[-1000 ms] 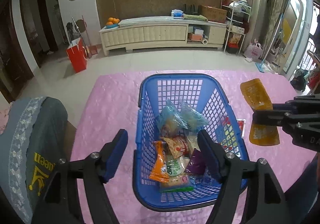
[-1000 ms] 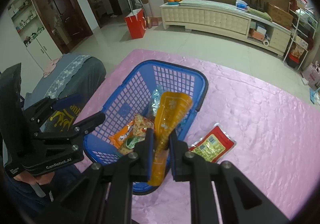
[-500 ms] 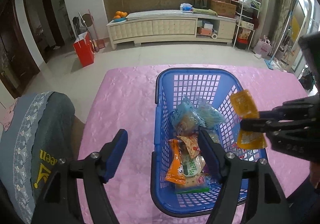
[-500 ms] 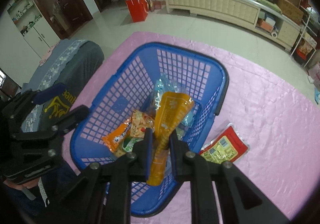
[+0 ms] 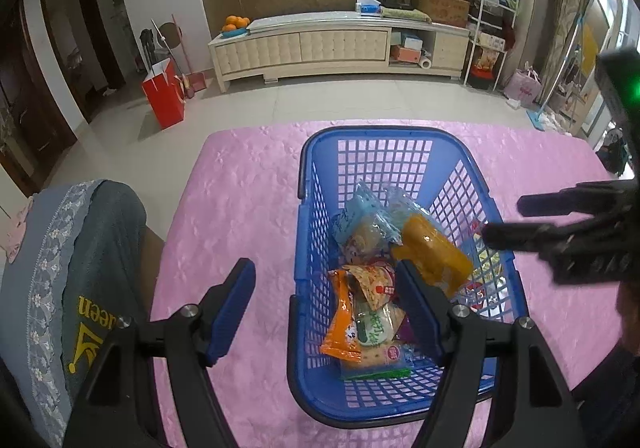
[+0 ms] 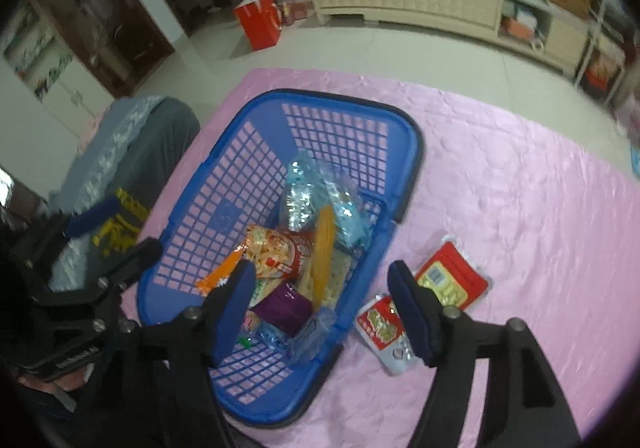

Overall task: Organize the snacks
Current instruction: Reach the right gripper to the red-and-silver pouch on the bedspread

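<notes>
L wrist cam looked steeply down from near the basket's (image 5: 384, 136) near-left end, facing the far cabinet (image 5: 320, 44). R wrist cam looked down from its right side. Both views shared basket, pink bench (image 6: 520, 184), cabinet.

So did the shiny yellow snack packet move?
Yes. The yellow snack packet dropped from the opening right gripper into the blue plastic basket.
</notes>
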